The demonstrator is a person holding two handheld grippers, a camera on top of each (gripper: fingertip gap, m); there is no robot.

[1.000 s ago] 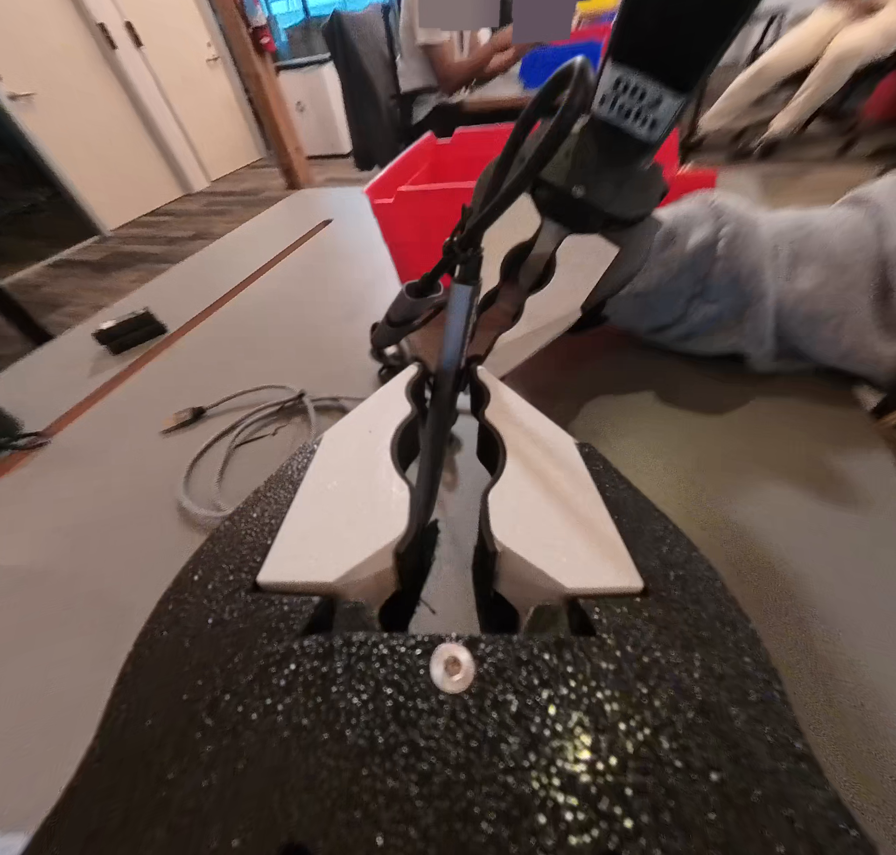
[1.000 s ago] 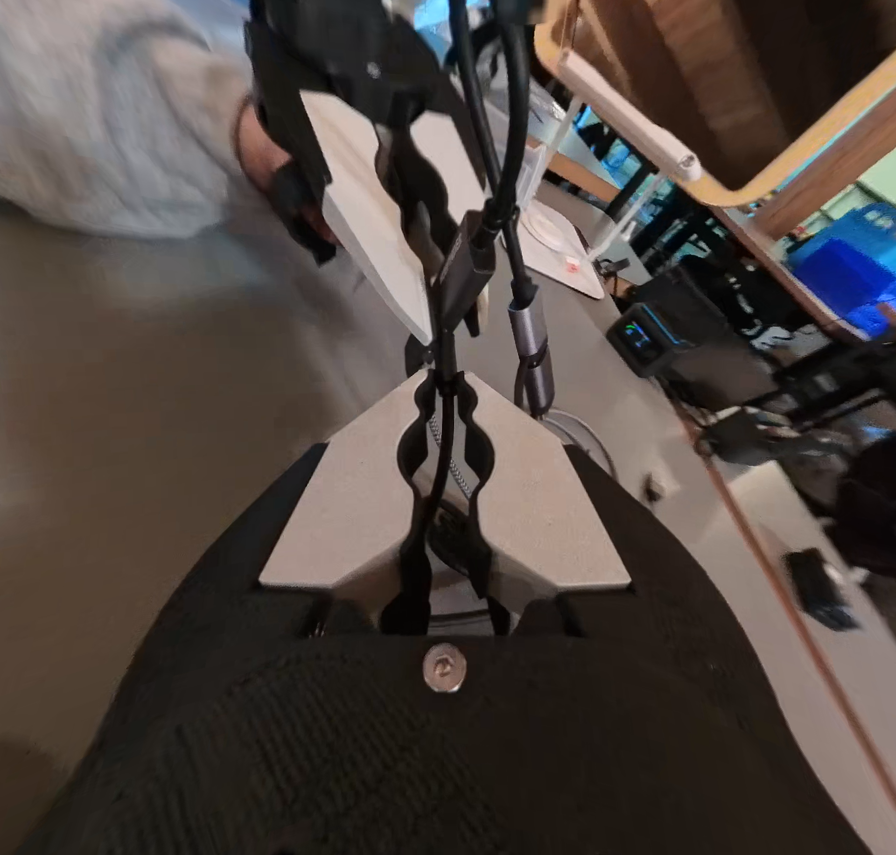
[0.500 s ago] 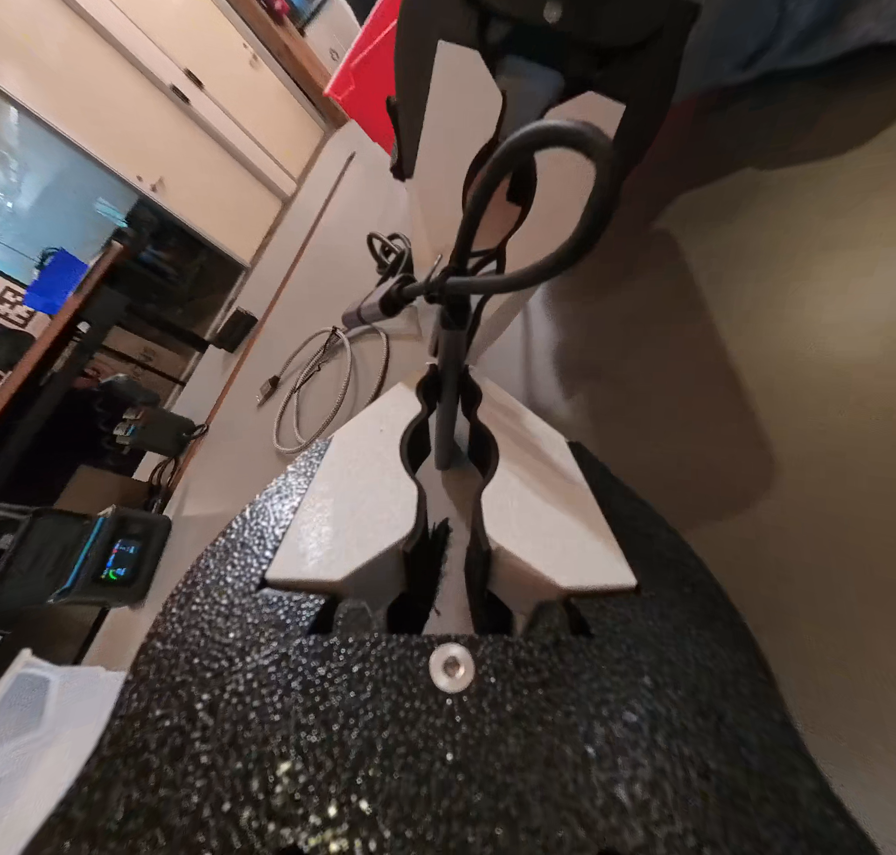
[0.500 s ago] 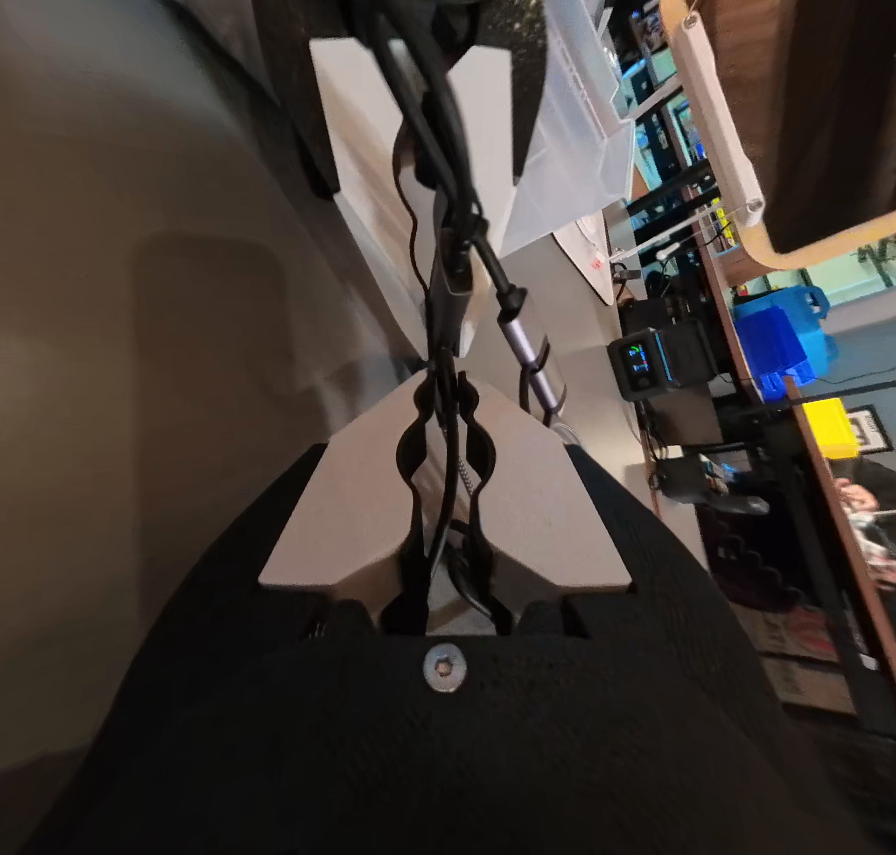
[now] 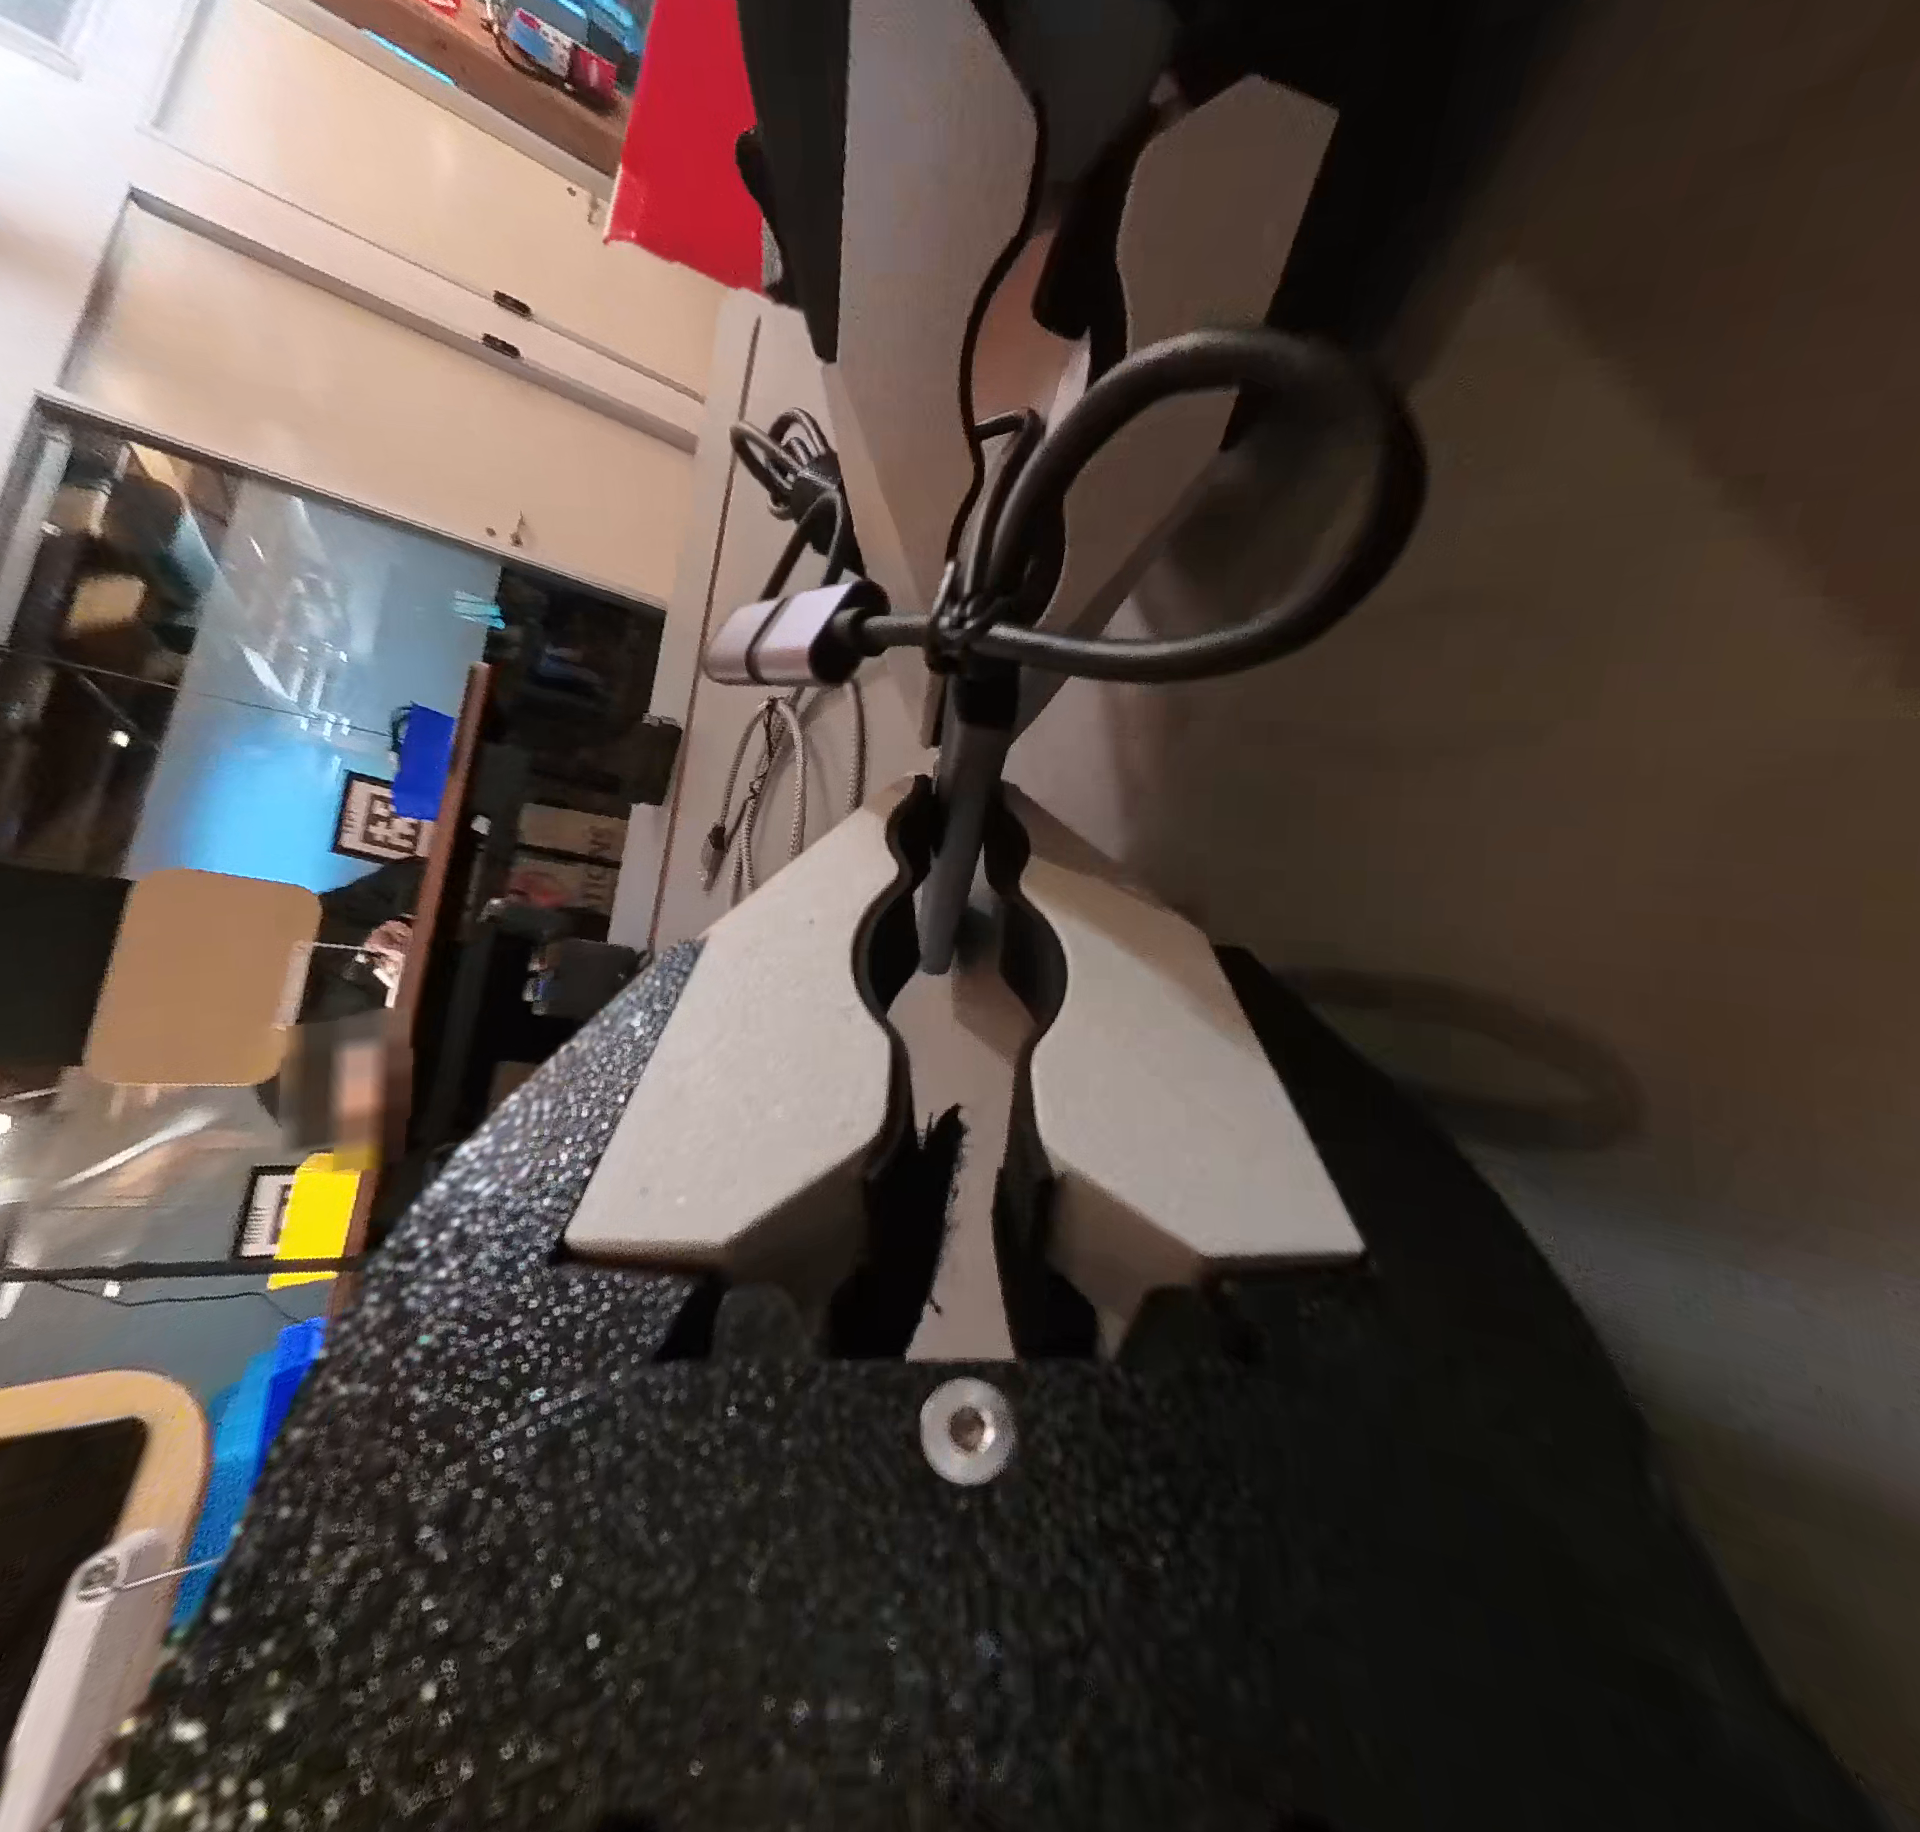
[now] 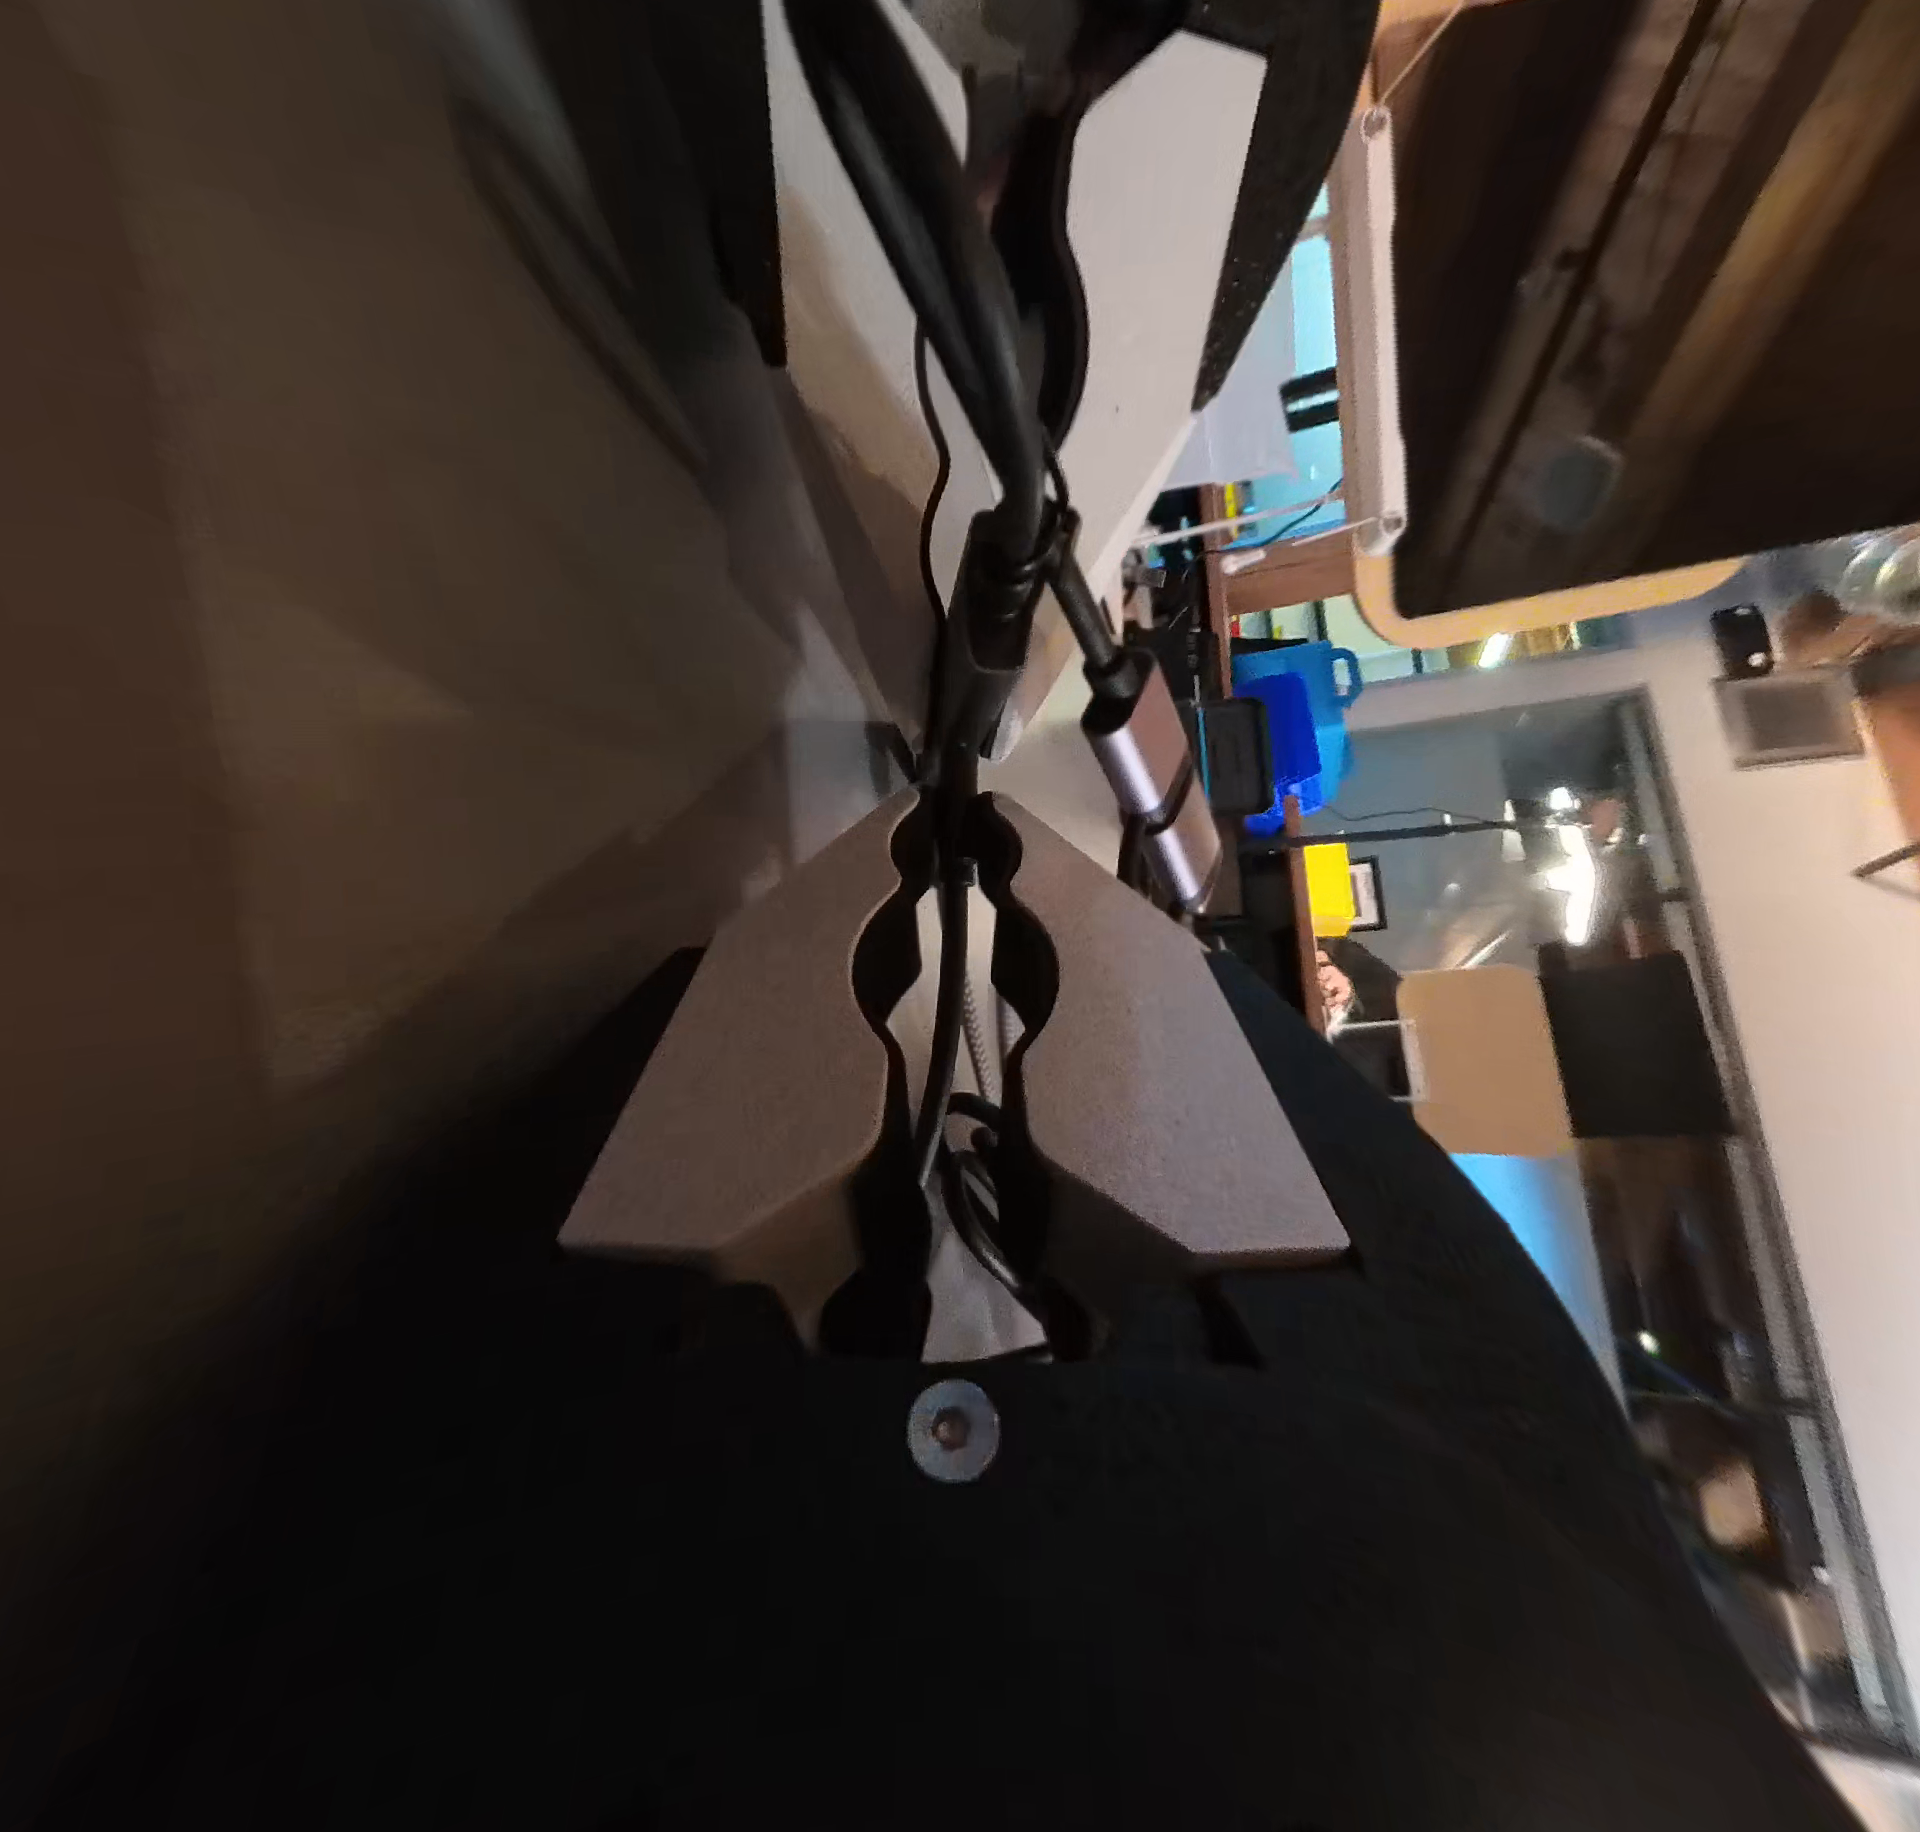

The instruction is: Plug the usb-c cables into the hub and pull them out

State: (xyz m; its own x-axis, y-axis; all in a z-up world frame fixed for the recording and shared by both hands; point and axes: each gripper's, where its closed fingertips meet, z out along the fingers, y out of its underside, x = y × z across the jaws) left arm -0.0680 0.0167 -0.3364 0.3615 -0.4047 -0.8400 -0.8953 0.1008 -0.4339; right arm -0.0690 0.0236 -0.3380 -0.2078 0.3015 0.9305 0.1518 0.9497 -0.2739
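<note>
My left gripper is shut on the end of a slim grey hub, which sticks out forward. The hub's own black cable loops to the right and ends in a silver plug. My right gripper faces it, tip to tip, and is shut on a thin black usb-c cable at its plug. The plug meets the end of the dark hub; I cannot tell whether it is seated. The silver plug hangs to the right. The other gripper fills the top of each view.
Both views are rolled sideways over the grey table. A grey braided cable and a black cable coil lie on it. A red bin stands behind. A wood-rimmed panel and a blue bin are off to the right.
Both grippers have rolled about a quarter turn and come closer together. Each keeps its hold, the left on the hub, the right on the cable.
</note>
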